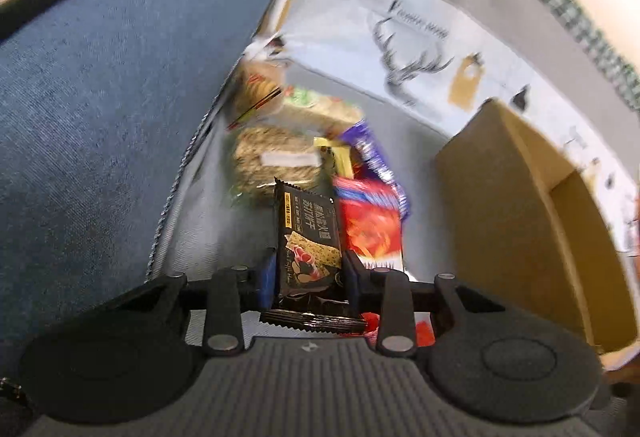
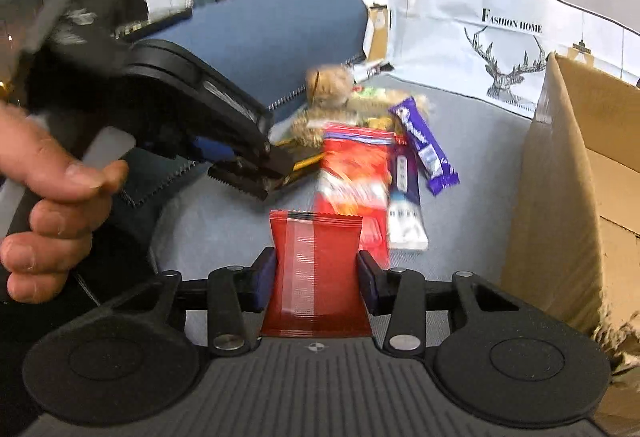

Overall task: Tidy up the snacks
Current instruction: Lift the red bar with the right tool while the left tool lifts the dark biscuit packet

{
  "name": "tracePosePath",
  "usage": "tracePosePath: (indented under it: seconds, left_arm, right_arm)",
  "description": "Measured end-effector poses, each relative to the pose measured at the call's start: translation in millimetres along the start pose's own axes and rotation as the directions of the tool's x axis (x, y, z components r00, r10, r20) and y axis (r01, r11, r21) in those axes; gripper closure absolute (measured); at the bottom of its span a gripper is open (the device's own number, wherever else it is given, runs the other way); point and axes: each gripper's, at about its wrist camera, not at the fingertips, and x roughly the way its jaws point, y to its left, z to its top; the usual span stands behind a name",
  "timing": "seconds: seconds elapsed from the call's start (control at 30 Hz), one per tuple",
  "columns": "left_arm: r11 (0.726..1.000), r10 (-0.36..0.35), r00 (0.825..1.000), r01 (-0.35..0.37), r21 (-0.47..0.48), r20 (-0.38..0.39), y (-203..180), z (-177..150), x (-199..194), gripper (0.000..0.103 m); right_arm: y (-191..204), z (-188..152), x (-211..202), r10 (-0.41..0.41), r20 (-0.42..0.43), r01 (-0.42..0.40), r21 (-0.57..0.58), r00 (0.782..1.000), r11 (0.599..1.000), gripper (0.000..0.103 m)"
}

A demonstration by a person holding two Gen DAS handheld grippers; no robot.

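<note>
Both grippers grip a snack: left gripper (image 1: 308,277) pinches a black cracker packet (image 1: 308,237), right gripper (image 2: 316,277) a red packet (image 2: 316,261), likely bound for the cardboard box (image 2: 580,197) to the right; remaining snacks (image 2: 376,141) lie just ahead

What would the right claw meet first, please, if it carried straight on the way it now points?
Most likely the blurred red snack bag lying just ahead of the right claw, which is shut on a red packet. Beyond it sits the snack pile; depth is uncertain in this fisheye view.
</note>
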Motion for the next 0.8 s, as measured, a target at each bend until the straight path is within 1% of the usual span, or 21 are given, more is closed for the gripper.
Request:
tracePosePath:
  seconds: [0.03, 0.1, 0.2, 0.23, 0.37, 0.43, 0.5, 0.57, 0.67, 0.8]
  left_arm:
    - [1.0, -0.01, 1.0, 0.01, 0.002, -0.014, -1, 2, 2, 0.065]
    - [1.0, -0.024, 0.997, 0.025, 0.005, -0.069, -2, 4, 10, 0.066]
    - [0.999, -0.045, 0.988, 0.049, 0.02, -0.151, -6, 6, 24, 0.065]
    - [0.999, -0.034, 0.983, 0.039, 0.027, -0.178, -8, 5, 29, 0.065]
    - [1.0, 0.016, 0.971, -0.011, 0.024, -0.238, -7, 6, 46, 0.066]
    - [1.0, 0.02, 0.967, -0.017, 0.017, -0.253, -7, 5, 50, 0.066]
    - [1.0, 0.022, 0.965, -0.016, 0.024, -0.263, -8, 5, 53, 0.062]
    - [0.999, 0.024, 0.964, -0.014, 0.038, -0.265, -7, 5, 55, 0.06]
    - [0.997, 0.042, 0.961, -0.024, 0.07, -0.275, -10, 2, 58, 0.056]
    - [0.989, 0.078, 0.956, -0.038, 0.143, -0.282, -21, -1, 64, 0.05]
  right_arm:
    - [-1, 1, 1, 0.001, 0.0, -0.001, 0.007, 1.0, 1.0, 0.058]
    - [-1, 0, 5, -0.002, -0.018, 0.003, 0.017, 1.0, 1.0, 0.058]
    - [-2, -4, 14, -0.028, -0.068, 0.029, 0.008, 0.997, 1.0, 0.058]
    - [-2, -6, 17, -0.033, -0.084, 0.034, 0.005, 0.996, 0.999, 0.058]
    - [-3, -13, 25, -0.047, -0.145, 0.047, -0.002, 0.988, 0.999, 0.052]
    - [-4, -14, 27, -0.05, -0.158, 0.051, 0.001, 0.986, 0.999, 0.052]
    - [-5, -13, 27, -0.049, -0.16, 0.051, 0.009, 0.986, 0.999, 0.052]
    - [-6, -13, 28, -0.046, -0.162, 0.049, 0.016, 0.986, 0.999, 0.052]
    - [-7, -13, 30, -0.042, -0.175, 0.046, 0.022, 0.984, 0.999, 0.052]
    - [-5, -14, 30, -0.043, -0.18, 0.046, 0.013, 0.983, 0.999, 0.05]
